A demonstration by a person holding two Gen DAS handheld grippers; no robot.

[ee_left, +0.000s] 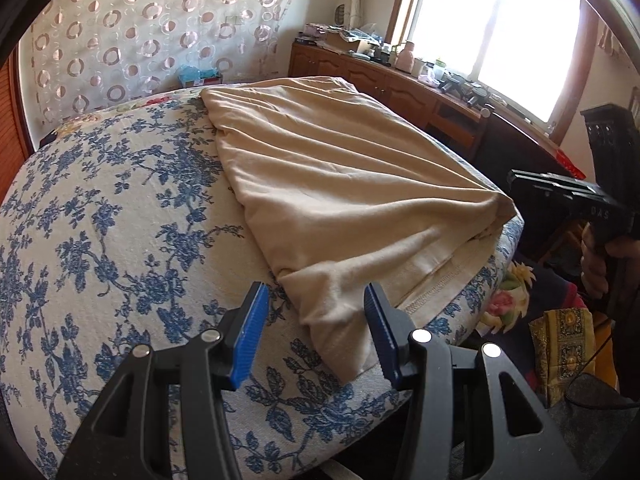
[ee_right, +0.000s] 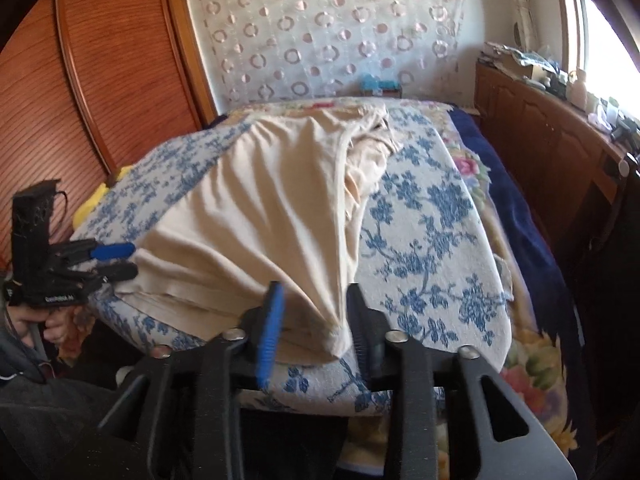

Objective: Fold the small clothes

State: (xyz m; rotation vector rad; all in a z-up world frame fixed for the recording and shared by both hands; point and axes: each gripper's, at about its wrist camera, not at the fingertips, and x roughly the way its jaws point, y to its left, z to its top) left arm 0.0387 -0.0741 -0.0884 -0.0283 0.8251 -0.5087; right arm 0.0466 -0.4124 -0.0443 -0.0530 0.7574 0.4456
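Garment: I see one beige garment (ee_left: 320, 184), folded over on itself, lying on the blue floral cushion (ee_left: 120, 240). Wrinkles run across its top layer; a stitched hem shows along its near edge.
Garment position: it covers the right part of the cushion in my left wrist view, its near corner hanging towards the cushion's front edge.
Left tongs (ee_left: 316, 332): spread, blue pads apart. The garment's near corner lies between them in my view, but I see neither pad pressing on it.
Right tongs (ee_right: 316, 328): spread. The other near corner of the garment drapes down between the blue pad and the dark one; I see no pinch on the cloth.
Right tongs, second sighting: at the right edge of my left wrist view, off the cushion's corner, with a hand (ee_left: 596, 264) on the grip.
Left tongs, second sighting: at the left edge of my right wrist view, tips just beside the garment's edge; whether they touch it I cannot tell.
Cushion support: a bed with a flowered blanket (ee_right: 532, 360).
Backdrop: curtain with ring pattern (ee_left: 140, 32), wooden cabinet (ee_left: 380, 84) under a bright window (ee_left: 492, 28), cluttered on top.
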